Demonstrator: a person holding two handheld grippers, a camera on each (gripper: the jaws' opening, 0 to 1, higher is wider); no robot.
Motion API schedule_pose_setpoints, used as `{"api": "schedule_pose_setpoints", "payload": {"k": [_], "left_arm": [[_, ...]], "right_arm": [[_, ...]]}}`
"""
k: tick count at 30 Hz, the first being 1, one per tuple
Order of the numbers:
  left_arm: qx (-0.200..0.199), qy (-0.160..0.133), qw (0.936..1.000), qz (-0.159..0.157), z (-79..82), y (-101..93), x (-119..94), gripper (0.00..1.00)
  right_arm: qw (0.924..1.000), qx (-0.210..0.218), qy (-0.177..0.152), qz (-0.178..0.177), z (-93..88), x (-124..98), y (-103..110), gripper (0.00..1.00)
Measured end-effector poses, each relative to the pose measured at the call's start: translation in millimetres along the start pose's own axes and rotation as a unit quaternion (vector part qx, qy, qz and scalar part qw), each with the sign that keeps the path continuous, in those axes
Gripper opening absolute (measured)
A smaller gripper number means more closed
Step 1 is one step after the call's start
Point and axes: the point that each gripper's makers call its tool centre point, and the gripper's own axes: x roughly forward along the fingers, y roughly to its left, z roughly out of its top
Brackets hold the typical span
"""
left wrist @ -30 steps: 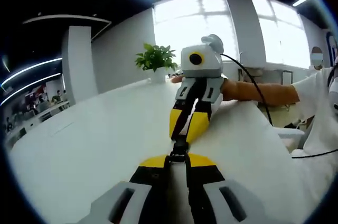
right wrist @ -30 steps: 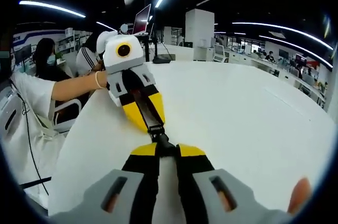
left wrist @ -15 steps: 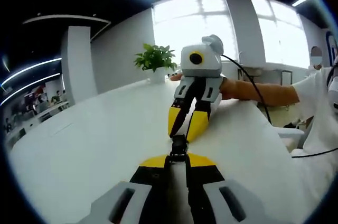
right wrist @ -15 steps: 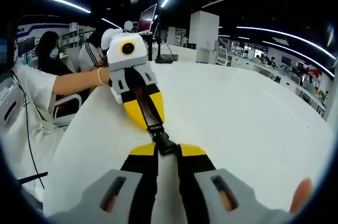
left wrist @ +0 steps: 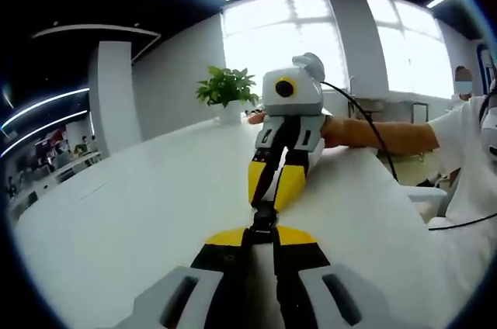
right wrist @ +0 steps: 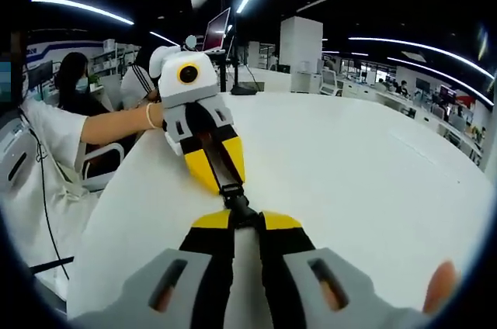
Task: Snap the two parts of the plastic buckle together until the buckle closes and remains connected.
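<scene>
Nothing moved: two tools, left (left wrist: 260,237) and right (right wrist: 245,224), clamp one buckle (left wrist: 262,219).

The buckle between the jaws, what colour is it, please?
Black; the buckle shows best in the right gripper view.

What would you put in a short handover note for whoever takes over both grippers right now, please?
Left gripper: shut on its buckle half.
Right gripper: shut on the other half.
The black plastic buckle is held above the white table, spanning the gap between the two facing grippers, halves meeting tip to tip.
Done: both halves gripped, aligned and brought together.
Left: I cannot tell whether it has latched; press together, then check it stays connected.
</scene>
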Motion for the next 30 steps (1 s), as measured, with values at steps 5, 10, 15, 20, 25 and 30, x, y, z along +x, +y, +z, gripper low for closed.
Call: {"api": "schedule_pose_setpoints", "payload": {"k": [5, 10, 15, 20, 25, 30], "left_arm": [[0.002, -0.001, 1.0000, 0.000, 0.4, -0.6, 0.7, 0.11], [0.004, 0.001, 1.0000, 0.004, 0.3, 1.0, 1.1, 0.10], [0.004, 0.001, 1.0000, 0.007, 0.3, 2.8, 1.6, 0.10], [0.016, -0.001, 0.9998, 0.014, 1.1, 4.4, 2.0, 0.11], [0.023, -0.002, 0.9996, 0.019, 1.8, 5.1, 1.4, 0.13], [0.018, 0.001, 0.9997, 0.016, 1.3, 4.3, 1.1, 0.13]], "right_arm": [[1.0000, 0.000, 0.001, 0.001, -0.2, 0.4, -4.1, 0.12], [0.9999, -0.012, 0.003, -0.006, -0.4, -1.2, -9.1, 0.17], [0.9997, -0.015, -0.016, -0.011, 7.0, -2.5, -11.7, 0.22], [0.9998, -0.013, -0.007, -0.011, 3.3, -0.2, -13.8, 0.24], [0.9998, -0.016, -0.004, -0.008, 2.6, 0.8, -10.8, 0.24], [0.9999, 0.002, -0.009, -0.004, 0.3, 0.4, -10.7, 0.25]]}}
